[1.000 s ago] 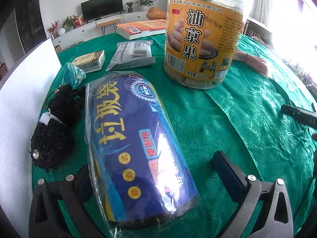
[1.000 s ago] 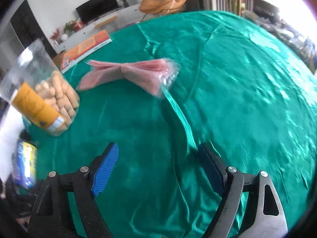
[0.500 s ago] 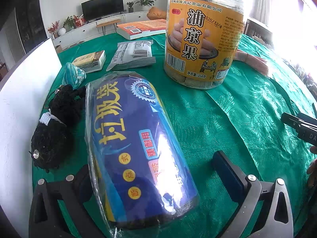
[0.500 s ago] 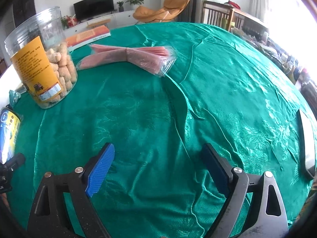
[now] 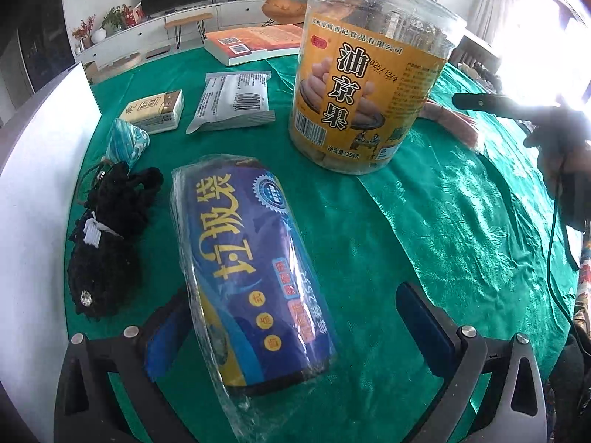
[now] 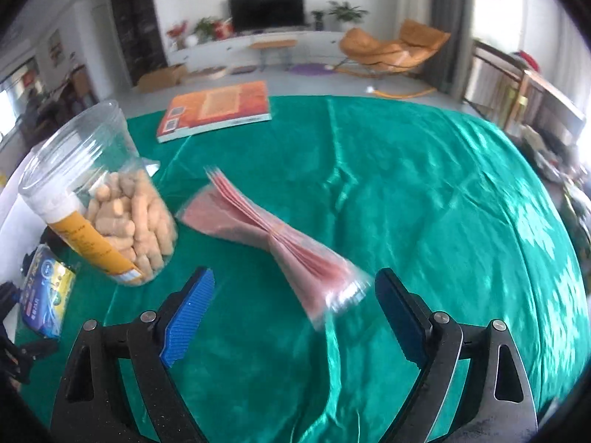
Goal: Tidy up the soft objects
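Note:
A blue plastic-wrapped roll of bags [image 5: 251, 269] lies on the green tablecloth [image 5: 443, 229], its near end between the fingers of my left gripper [image 5: 291, 302]. That gripper is open, with the right pad well clear of the roll. Left of the roll lie a black knitted piece [image 5: 107, 236] and a small teal pouch [image 5: 127, 142]. A pink packet in clear film [image 6: 273, 236] lies slantwise, its near end between the tips of my right gripper [image 6: 293, 277]. The jaws are closing, wide apart, pads off the packet.
A tall clear snack jar [image 5: 369, 85] stands mid-table, seen again as the jar [image 6: 107, 203]. Behind it lie a tissue pack [image 5: 155, 110], a white packet [image 5: 234, 101] and an orange book [image 6: 218, 109]. A white board [image 5: 37, 170] borders the left side.
The right gripper rolled and swung toward the pink packet, which now sits near its fingertips. In the left view the right hand rose toward the upper right. The left gripper hardly moved.

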A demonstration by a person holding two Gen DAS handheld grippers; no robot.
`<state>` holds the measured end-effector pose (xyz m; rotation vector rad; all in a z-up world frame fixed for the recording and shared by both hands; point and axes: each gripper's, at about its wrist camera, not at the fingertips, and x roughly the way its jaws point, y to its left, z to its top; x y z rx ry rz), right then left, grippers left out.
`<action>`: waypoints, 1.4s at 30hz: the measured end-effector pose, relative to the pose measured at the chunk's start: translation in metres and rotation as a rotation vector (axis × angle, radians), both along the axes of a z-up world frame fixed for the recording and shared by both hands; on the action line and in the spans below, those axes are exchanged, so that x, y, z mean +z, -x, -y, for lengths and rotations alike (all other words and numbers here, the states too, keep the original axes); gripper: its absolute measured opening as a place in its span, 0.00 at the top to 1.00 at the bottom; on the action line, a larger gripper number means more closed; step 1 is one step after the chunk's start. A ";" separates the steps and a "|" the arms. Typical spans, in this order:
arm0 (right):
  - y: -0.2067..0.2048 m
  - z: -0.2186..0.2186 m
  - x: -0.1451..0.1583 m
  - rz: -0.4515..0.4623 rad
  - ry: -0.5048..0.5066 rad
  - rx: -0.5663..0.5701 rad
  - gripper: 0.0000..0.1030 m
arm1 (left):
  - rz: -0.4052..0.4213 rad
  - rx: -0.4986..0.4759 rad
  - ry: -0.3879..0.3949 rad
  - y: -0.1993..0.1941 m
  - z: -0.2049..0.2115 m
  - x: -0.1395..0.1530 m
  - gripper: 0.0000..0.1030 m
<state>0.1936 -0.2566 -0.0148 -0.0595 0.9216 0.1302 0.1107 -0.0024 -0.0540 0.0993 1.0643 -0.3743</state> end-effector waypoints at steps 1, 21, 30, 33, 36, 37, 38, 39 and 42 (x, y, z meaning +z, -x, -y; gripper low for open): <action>-0.014 -0.010 -0.005 -0.012 0.037 0.033 0.14 | -0.015 0.024 -0.019 -0.006 0.000 -0.003 0.00; 0.031 -0.050 0.124 -0.006 -0.274 -0.149 0.82 | 0.129 0.171 0.357 0.032 -0.114 0.117 0.50; 0.068 -0.308 0.150 -0.143 -0.596 0.354 0.79 | 0.280 0.487 -0.014 0.091 -0.279 0.159 0.41; 0.076 -0.379 0.133 -0.203 -0.723 0.449 0.29 | 0.279 0.595 -0.068 0.105 -0.312 0.149 0.13; 0.080 -0.404 0.109 -0.263 -0.724 0.435 0.20 | 0.330 0.662 -0.053 0.118 -0.323 0.146 0.10; 0.080 -0.400 0.103 -0.257 -0.706 0.420 0.20 | 0.345 0.662 -0.045 0.120 -0.322 0.146 0.09; 0.081 -0.390 0.099 -0.228 -0.673 0.400 0.20 | 0.356 0.649 -0.032 0.121 -0.318 0.145 0.09; 0.084 -0.377 0.096 -0.184 -0.623 0.379 0.20 | 0.360 0.630 -0.019 0.121 -0.312 0.144 0.09; 0.098 -0.331 0.082 -0.034 -0.415 0.290 0.20 | 0.350 0.523 0.051 0.117 -0.280 0.143 0.09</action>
